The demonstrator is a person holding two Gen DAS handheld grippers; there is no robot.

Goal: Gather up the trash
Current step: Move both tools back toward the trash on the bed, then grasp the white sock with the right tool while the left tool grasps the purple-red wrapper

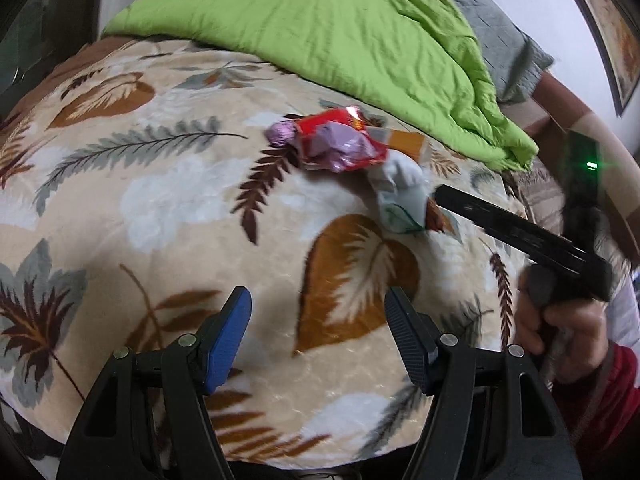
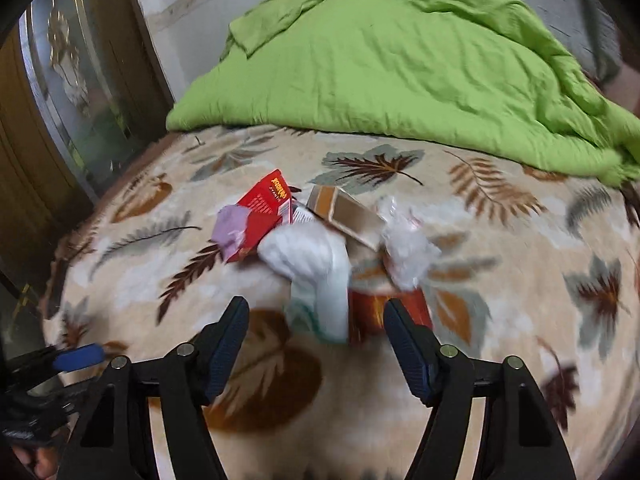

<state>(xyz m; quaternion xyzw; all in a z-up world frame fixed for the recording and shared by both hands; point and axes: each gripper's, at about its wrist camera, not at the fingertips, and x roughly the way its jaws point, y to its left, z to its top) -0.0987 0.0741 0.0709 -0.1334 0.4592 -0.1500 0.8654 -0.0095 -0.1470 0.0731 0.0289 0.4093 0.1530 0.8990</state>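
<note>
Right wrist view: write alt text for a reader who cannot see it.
The open right gripper points at a small pile of trash on a leaf-patterned blanket: a crumpled white wrapper nearest, a red snack box, a tan carton and clear plastic. A rumpled green quilt lies behind the pile.

Leaf-print bed (image 2: 500, 280), green duvet (image 2: 400, 60), trash pile (image 2: 316, 248) on top

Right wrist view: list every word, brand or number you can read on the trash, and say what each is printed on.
"SNICKERS": yellow letters, upside down, on the red wrapper.
Line beneath it on the same wrapper: too small to read.
Small white print on the wrapper's red face: blurred, unreadable.
Brown box: no text legible.
White crumpled bag: green marking, too blurred to read.
</note>
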